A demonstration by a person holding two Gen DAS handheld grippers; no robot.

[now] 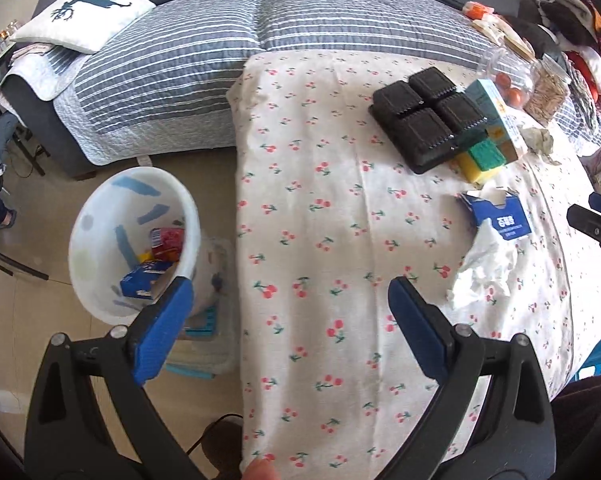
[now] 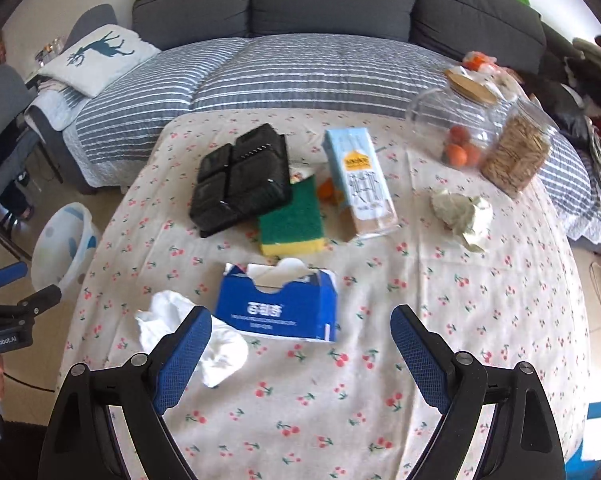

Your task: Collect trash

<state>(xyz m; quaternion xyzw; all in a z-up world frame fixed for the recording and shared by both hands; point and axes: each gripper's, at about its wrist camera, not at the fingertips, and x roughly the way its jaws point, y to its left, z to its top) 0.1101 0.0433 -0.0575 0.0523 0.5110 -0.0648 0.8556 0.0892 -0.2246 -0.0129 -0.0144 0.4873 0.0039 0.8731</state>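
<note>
Cherry-printed cloth covers the counter [image 2: 460,320], and both tools hang above it with nothing between their blue pads. The left hand-held gripper [image 1: 290,292] stands wide open over the counter's left edge; its left finger overlaps the rim of a white trash bin [image 1: 100,216] on the floor at about 9 o'clock, which already holds a blue packet and a red one. The right hand-held gripper [image 2: 300,320] is spread wide too, empty, just short of a torn blue tissue box [image 2: 276,308] at 12 o'clock. A crumpled white tissue [image 2: 192,336] lies touching the box's left end, at 10 o'clock. Farther off sit a black tray [image 2: 240,178], a green-and-yellow sponge [image 2: 292,220], a pale blue carton [image 2: 358,180] and a wad of paper [image 2: 460,212] at 2 o'clock.
</note>
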